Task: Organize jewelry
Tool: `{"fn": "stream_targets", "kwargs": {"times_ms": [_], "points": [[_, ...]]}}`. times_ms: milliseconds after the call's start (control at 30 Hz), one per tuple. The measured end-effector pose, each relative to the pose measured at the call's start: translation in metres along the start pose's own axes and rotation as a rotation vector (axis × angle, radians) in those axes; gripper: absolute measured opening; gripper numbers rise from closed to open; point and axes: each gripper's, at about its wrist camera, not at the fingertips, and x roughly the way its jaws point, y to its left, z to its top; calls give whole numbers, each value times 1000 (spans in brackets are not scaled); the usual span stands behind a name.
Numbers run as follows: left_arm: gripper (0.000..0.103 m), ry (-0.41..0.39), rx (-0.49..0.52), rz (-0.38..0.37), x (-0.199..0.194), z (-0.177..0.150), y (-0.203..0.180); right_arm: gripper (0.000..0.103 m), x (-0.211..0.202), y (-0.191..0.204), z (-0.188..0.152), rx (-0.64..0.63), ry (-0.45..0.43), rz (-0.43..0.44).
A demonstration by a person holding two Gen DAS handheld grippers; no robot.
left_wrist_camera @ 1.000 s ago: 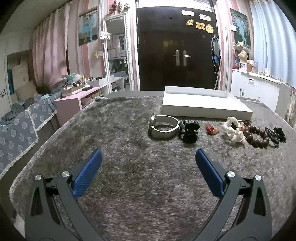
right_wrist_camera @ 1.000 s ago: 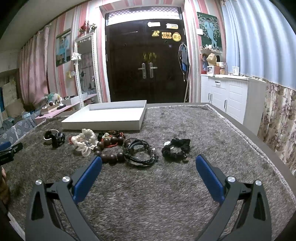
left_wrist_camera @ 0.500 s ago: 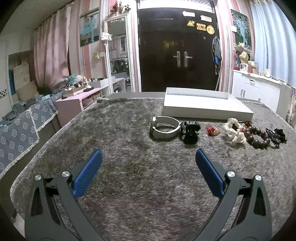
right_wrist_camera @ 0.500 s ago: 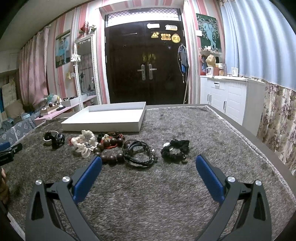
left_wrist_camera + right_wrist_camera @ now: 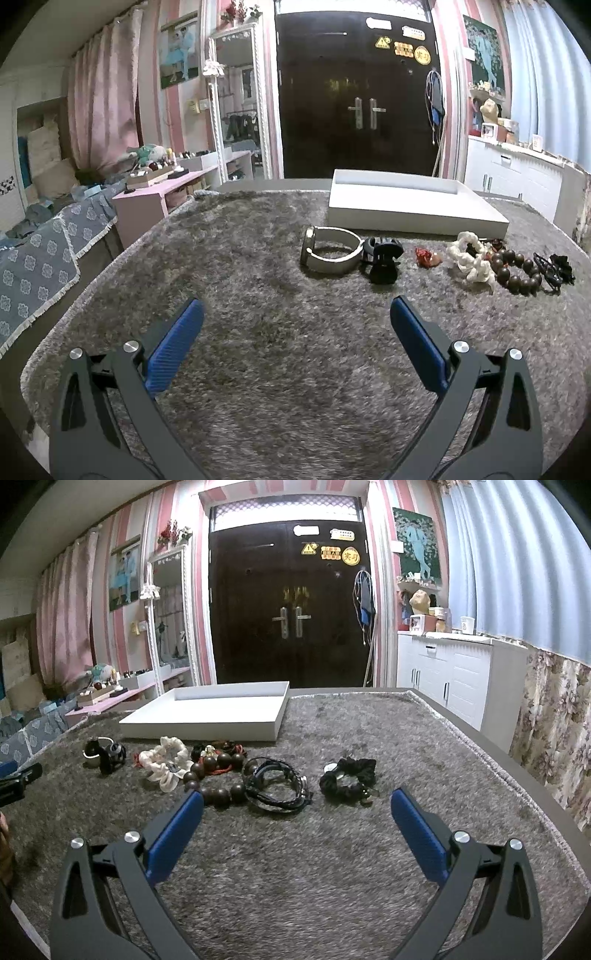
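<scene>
None of the jewelry (image 5: 236, 771) sits in the white tray (image 5: 207, 710) yet; left gripper (image 5: 295, 317) and right gripper (image 5: 295, 805) gape wide, holding nothing.

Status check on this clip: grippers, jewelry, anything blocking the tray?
Left gripper and right gripper open, empty. Jewelry row on rug, from watch to black scrunchie; none visible in white tray. Nothing blocking.

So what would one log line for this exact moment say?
left gripper: open, empty | right gripper: open, empty | shallow white tray: no items visible inside | jewelry row, incl. dark wooden bead bracelet: on grey shaggy rug
</scene>
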Motion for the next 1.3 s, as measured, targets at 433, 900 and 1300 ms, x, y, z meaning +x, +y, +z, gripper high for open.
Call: {"fn": "stream_targets", "kwargs": {"times_ms": [433, 900, 1300], "points": [[100, 13, -1, -9, 3, 1, 0, 101, 1, 2, -1, 8, -22, -8], [100, 54, 7, 1, 12, 1, -4, 101, 5, 3, -3, 1, 0, -15], [100, 146, -21, -43, 30, 3, 0, 101, 17, -8, -1, 71, 61, -26]]}}
